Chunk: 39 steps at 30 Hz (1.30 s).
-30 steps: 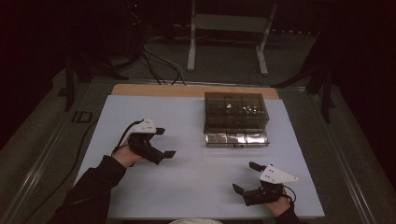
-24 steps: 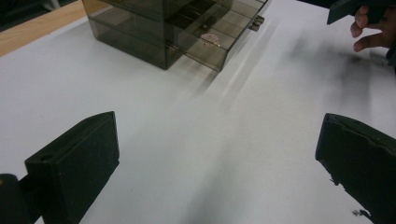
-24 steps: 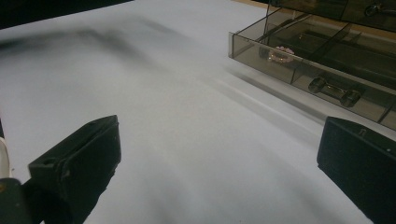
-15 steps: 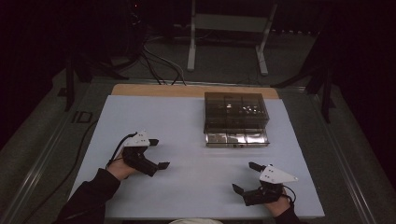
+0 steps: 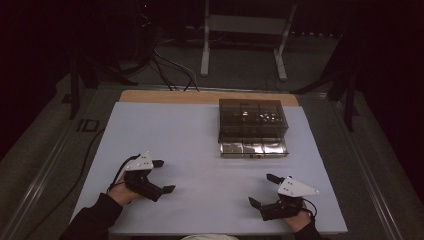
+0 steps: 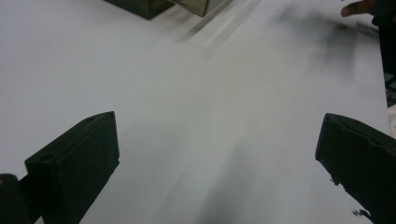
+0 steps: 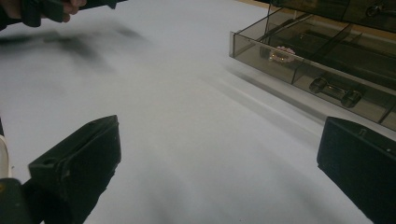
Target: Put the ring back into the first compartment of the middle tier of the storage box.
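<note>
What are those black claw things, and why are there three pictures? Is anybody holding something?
A person sits at a table covered with a pale white sheet. Each hand holds a black pincher tool with two jaws, called a gripper. The high view looks down from above: the left gripper is on the left, the right gripper on the right. The other two pictures come from little cameras riding on the grippers, so the two black blocks at the bottom of each are that gripper's own jaws. Both grippers are open and hold nothing. On the table stands a smoky see-through plastic box with its bottom drawer pulled out; there are small things inside, too unclear to name.
</note>
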Each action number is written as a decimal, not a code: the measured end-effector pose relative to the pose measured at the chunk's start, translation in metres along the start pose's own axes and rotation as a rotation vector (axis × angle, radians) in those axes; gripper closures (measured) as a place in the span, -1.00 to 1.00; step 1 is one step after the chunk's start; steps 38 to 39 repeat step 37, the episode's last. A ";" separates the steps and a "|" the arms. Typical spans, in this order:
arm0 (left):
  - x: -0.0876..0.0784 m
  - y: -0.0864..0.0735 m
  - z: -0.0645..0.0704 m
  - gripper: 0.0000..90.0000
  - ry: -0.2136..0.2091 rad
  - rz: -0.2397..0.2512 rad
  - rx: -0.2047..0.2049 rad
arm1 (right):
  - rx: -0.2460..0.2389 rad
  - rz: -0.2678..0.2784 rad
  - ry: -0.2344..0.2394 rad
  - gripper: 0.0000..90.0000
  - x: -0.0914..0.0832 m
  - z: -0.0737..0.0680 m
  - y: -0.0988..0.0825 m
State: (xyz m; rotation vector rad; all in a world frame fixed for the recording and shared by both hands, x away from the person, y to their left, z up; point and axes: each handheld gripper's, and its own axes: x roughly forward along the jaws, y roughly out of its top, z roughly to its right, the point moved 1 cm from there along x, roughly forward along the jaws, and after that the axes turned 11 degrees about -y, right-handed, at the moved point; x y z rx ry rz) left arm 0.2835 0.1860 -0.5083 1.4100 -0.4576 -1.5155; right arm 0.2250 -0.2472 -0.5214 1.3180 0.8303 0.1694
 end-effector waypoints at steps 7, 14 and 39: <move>-0.013 -0.017 0.004 -0.97 0.060 0.003 -0.016 | -0.012 -0.007 0.003 -1.00 0.000 -0.001 0.000; -0.030 -0.030 0.007 -0.97 0.111 0.024 -0.038 | -0.002 -0.004 0.013 -1.00 0.001 -0.001 0.000; -0.028 -0.037 0.007 -0.97 0.074 0.039 -0.060 | -0.002 -0.008 0.008 -1.00 0.004 0.001 0.000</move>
